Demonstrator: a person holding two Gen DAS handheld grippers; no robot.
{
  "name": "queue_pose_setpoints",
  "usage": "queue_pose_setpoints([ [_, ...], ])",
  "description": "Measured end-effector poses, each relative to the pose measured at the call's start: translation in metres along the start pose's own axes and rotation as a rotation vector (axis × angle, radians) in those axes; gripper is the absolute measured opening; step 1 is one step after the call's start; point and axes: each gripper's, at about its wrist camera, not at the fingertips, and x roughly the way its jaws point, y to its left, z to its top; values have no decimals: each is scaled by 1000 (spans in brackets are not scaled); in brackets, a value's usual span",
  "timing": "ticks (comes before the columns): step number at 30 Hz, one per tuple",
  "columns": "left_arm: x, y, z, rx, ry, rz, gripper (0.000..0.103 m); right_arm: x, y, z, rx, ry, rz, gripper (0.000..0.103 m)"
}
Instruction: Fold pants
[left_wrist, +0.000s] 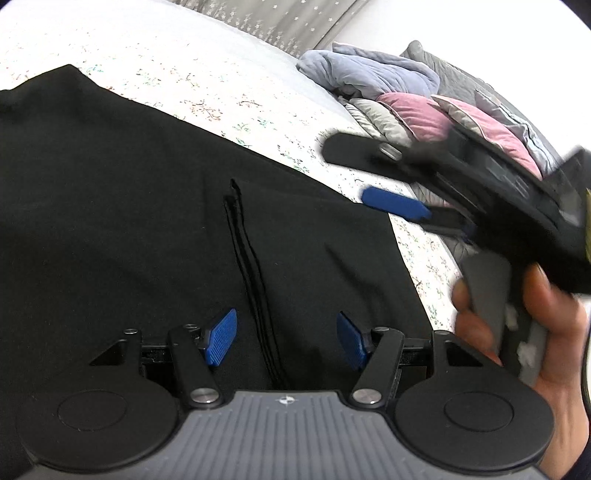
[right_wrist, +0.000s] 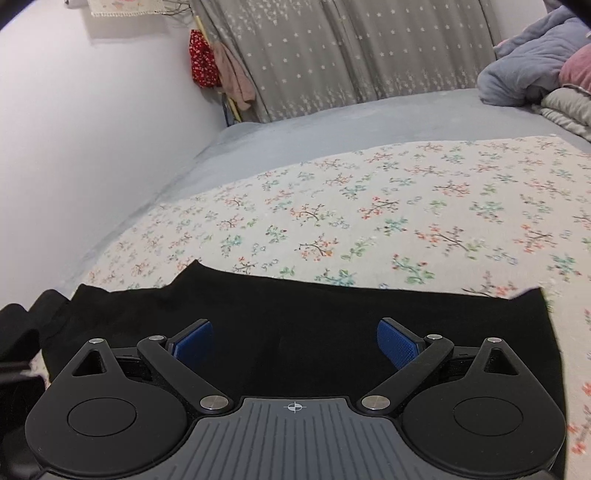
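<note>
pants (left_wrist: 147, 221): black, flat on the flowery bedspread (right_wrist: 406, 206), filling the lower frame under both claws
left gripper (left_wrist: 286, 339): jaws apart, holding nothing
right gripper (right_wrist: 295, 343): spread wide, empty too

Evenly and softly lit, daylight-like, with no hard shadows and no glare. Strong fisheye bending in both views: straight edges of the bed (right_wrist: 332, 122) curve, corners fall off into dark vignette. Black pants (left_wrist: 129, 221) swallowed into near featureless dark, only a seam faintly readable. Floral sheet (right_wrist: 406, 206) sharp in the middle of the right wrist view, smeared toward the right edge. In the left wrist view, right gripper (left_wrist: 373, 173) and the hand (left_wrist: 535, 332) holding it streaked with motion blur, outlines doubled. Far wall slightly overexposed, pale and flat. Curtain (right_wrist: 332, 55) stars crisp.
</note>
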Motion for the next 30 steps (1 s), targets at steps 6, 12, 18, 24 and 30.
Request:
queue_pose_setpoints([
  [6,-5,12,4,-41,1,-6,63,-55,16,-31,-199,22,-8,97],
  [12,-7,14,1,-55,8,-15,66,-96,9,-63,-329,-22,-12,98],
  [18,-11,23,6,-124,-24,-8,66,-102,3,-87,-365,11,-1,98],
  [24,-6,17,6,-112,-10,-4,66,-90,44,-130,-583,94,78,78],
  [30,-9,20,5,-117,-4,-7,66,-73,58,-138,-613,137,77,35],
])
